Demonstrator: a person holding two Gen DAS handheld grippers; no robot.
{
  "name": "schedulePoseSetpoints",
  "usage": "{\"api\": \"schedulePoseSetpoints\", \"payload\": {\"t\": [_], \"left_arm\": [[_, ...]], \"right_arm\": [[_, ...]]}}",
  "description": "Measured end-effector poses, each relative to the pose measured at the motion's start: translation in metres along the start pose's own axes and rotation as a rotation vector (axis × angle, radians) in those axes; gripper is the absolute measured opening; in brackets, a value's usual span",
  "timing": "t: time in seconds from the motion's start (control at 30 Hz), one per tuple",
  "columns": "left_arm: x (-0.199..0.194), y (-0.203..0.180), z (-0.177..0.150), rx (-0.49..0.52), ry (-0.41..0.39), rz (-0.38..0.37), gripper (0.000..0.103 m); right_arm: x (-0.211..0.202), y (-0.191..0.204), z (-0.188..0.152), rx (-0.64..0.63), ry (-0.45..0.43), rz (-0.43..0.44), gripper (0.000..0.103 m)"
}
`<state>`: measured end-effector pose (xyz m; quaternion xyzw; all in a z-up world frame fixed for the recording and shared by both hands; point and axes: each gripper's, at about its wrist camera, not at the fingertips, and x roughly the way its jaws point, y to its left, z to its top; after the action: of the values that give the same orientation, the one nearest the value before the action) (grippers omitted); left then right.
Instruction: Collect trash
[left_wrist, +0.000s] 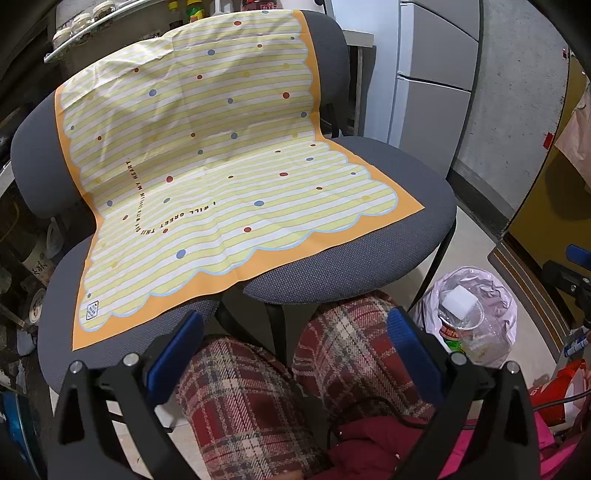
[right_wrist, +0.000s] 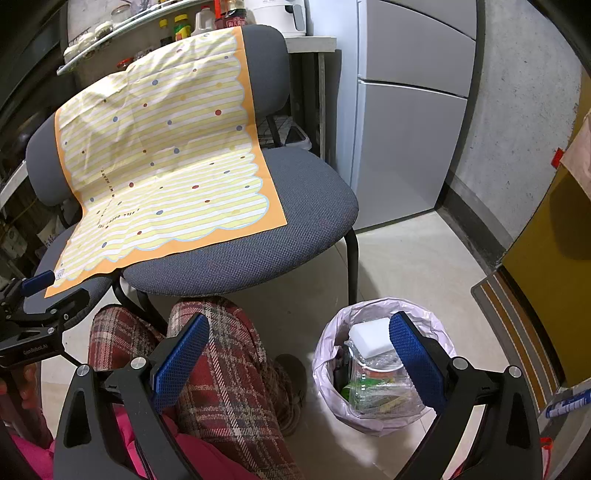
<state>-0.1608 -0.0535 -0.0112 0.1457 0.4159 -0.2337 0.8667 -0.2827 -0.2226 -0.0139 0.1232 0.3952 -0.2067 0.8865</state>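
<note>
Seemingly done — cloth (left_wrist: 229, 155) bare, bin (right_wrist: 382, 363) full at near right — both grippers (left_wrist: 291, 350) (right_wrist: 299, 356) hang released, so next is a last check.

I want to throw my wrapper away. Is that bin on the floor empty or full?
Nearly full. The pink-lined trash bin holds clear plastic packaging and a white block near its rim.

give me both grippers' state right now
left gripper: open, empty
right gripper: open, empty, above the bin
</note>
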Motion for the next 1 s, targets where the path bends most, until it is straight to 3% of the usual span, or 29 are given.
{"api": "schedulePoseSetpoints", "payload": {"t": [1.0], "left_arm": [[-0.0004,0.0032,0.0008,-0.004,0.003,0.004,0.096]], "right_arm": [[0.0009,-0.0051,0.0004,-0.002,0.001,0.001,0.097]]}}
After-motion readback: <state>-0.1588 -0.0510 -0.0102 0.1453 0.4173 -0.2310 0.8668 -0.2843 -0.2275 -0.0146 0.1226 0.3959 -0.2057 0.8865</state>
